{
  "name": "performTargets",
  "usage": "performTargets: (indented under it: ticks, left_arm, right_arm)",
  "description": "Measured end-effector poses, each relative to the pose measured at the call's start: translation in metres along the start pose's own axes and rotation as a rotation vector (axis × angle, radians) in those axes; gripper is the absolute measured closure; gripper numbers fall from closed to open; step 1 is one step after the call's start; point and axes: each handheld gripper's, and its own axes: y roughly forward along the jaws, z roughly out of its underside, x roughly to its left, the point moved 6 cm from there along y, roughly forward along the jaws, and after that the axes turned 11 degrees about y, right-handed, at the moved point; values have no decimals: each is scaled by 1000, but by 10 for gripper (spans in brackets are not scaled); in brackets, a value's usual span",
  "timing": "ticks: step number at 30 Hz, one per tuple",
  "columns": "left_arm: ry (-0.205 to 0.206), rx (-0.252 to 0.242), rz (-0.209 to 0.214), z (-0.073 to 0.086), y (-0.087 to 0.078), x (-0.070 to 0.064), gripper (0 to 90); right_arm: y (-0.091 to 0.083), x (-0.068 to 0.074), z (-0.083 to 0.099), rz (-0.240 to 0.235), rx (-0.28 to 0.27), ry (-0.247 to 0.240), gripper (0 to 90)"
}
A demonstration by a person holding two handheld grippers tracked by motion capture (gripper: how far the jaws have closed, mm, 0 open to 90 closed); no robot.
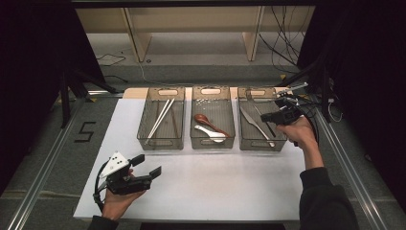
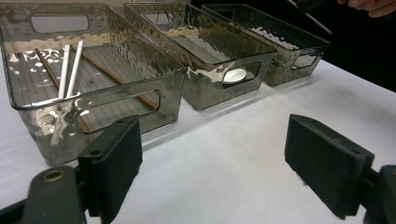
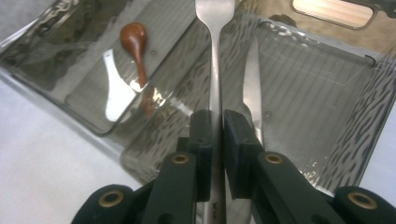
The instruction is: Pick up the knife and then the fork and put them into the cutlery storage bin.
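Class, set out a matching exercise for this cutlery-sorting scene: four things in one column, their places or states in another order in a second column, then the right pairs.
1. white chopsticks
2. brown wooden spoon
3. steel fork
4. left gripper

A. clamped in the right gripper
B. open over the white table
C. in the left smoky plastic bin
D. in the middle bin

Pairs: 1-C, 2-D, 3-A, 4-B
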Motion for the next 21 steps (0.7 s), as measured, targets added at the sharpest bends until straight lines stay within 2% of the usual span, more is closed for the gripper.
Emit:
performTargets:
  ticks: [10,21]
  left_arm:
    - [-2,2,1,0,0,0,188]
    - [-2,0,1,0,0,0,188]
  right_arm:
    - [16,-16,-2,31,35,53,830]
    - [32,-21,1,70,88,53,829]
